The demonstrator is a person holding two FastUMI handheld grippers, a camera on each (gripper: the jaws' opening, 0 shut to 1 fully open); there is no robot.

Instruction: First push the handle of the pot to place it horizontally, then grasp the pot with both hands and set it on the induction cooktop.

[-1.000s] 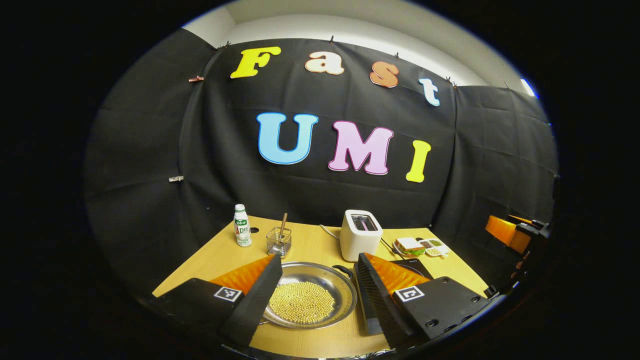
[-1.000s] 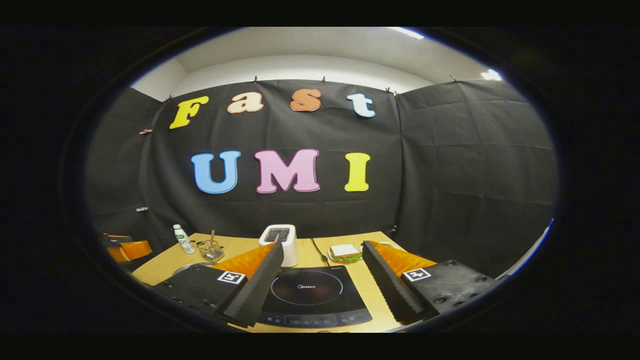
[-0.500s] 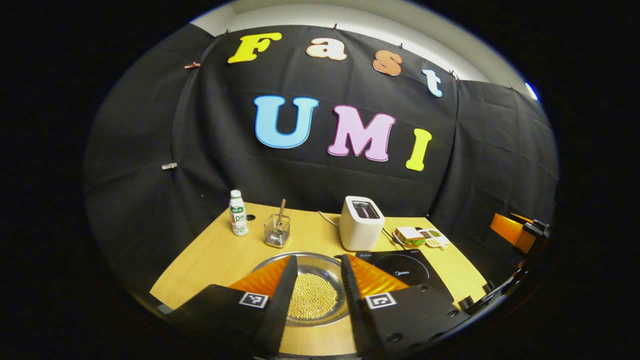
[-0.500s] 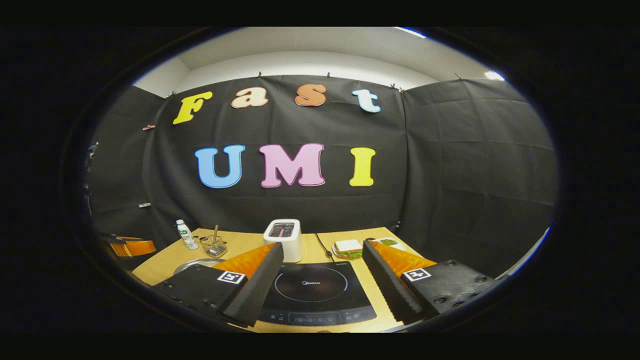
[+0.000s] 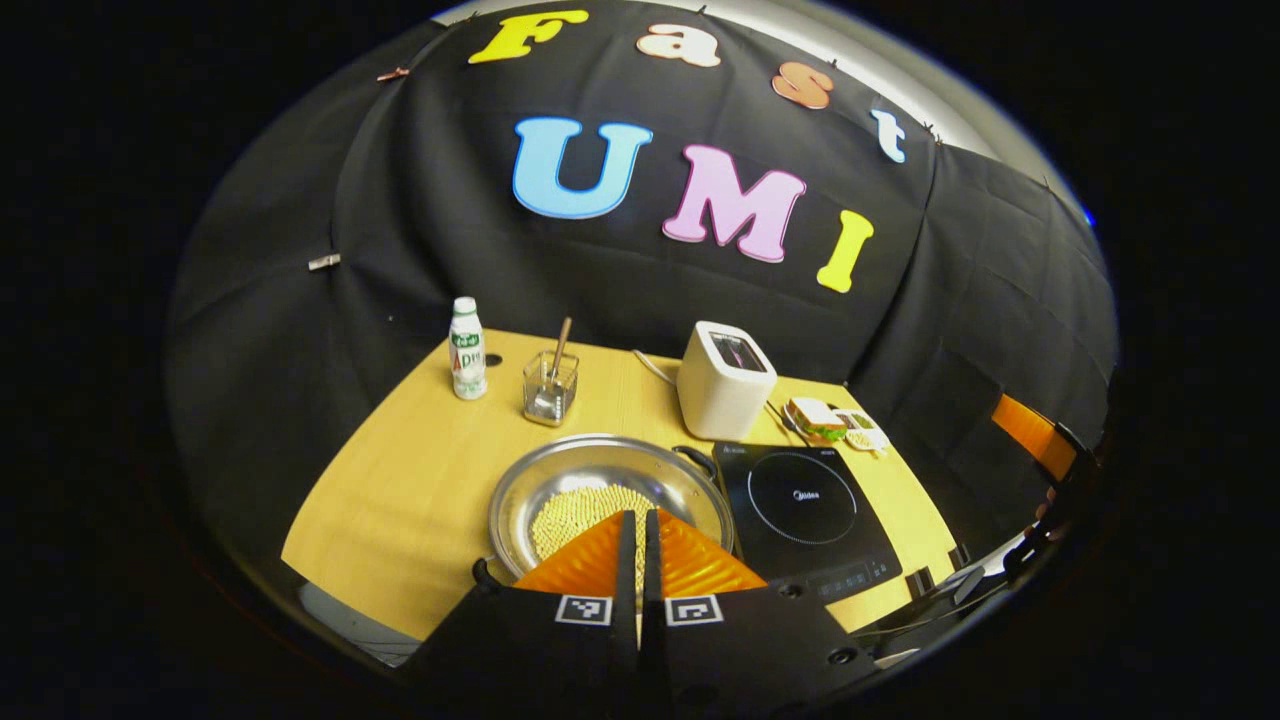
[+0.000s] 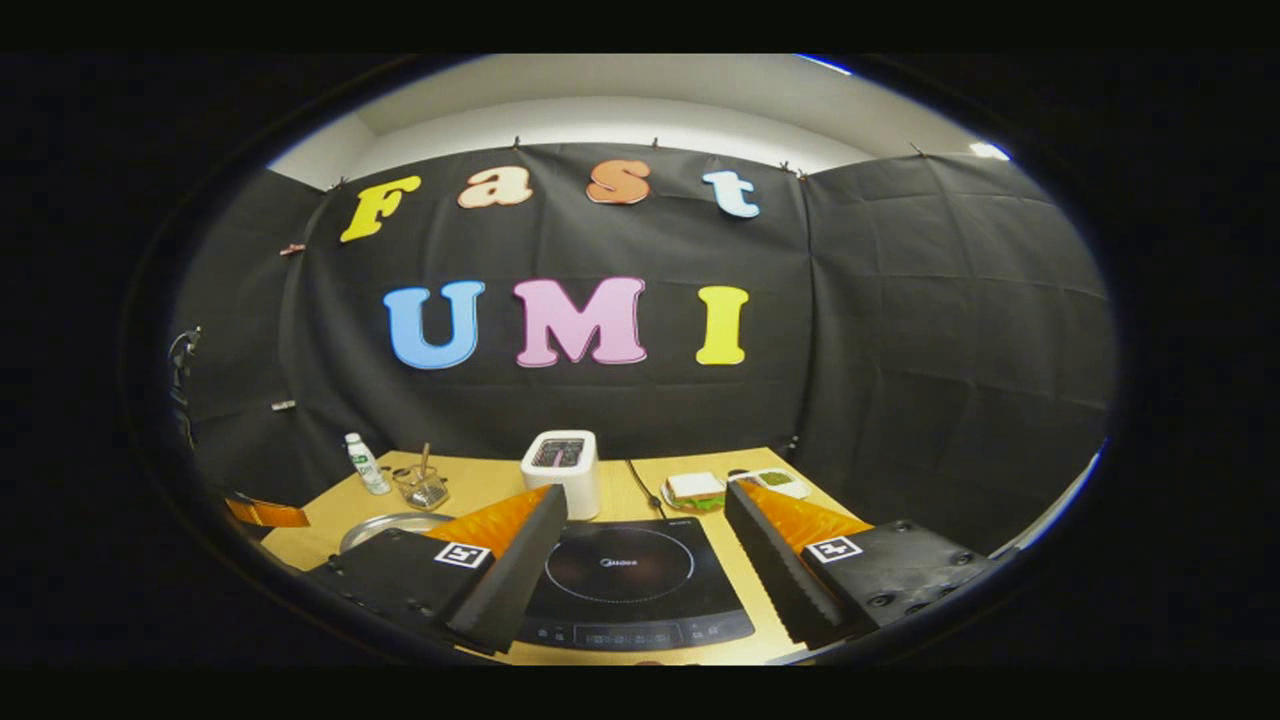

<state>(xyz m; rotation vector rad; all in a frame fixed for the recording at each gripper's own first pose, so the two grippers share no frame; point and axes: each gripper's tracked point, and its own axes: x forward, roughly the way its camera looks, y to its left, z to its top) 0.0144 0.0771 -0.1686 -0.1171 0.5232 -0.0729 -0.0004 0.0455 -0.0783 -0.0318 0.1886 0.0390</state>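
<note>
A shallow steel pot [image 5: 560, 478] holding yellow beans sits on the wooden table left of the black induction cooktop [image 5: 805, 505]. Its black loop handles lie on a diagonal: one at the far right [image 5: 696, 459] by the cooktop's corner, one at the near left [image 5: 484, 572]. My left gripper [image 5: 640, 520] hovers over the pot's near side, shut with nothing between its fingers. In the right gripper view, my right gripper [image 6: 645, 497] stands open above the cooktop [image 6: 620, 580], and the pot's rim [image 6: 385, 524] peeks out at the left.
At the back of the table stand a white toaster [image 5: 725, 380], a small bottle [image 5: 466, 348] and a glass holder [image 5: 550, 388] with a utensil. A sandwich plate [image 5: 820, 420] lies behind the cooktop. The right gripper's body [image 5: 1040, 450] shows at the right edge.
My left gripper's fingers have closed together, and it has risen and tipped down over the pot. The right gripper has barely moved.
</note>
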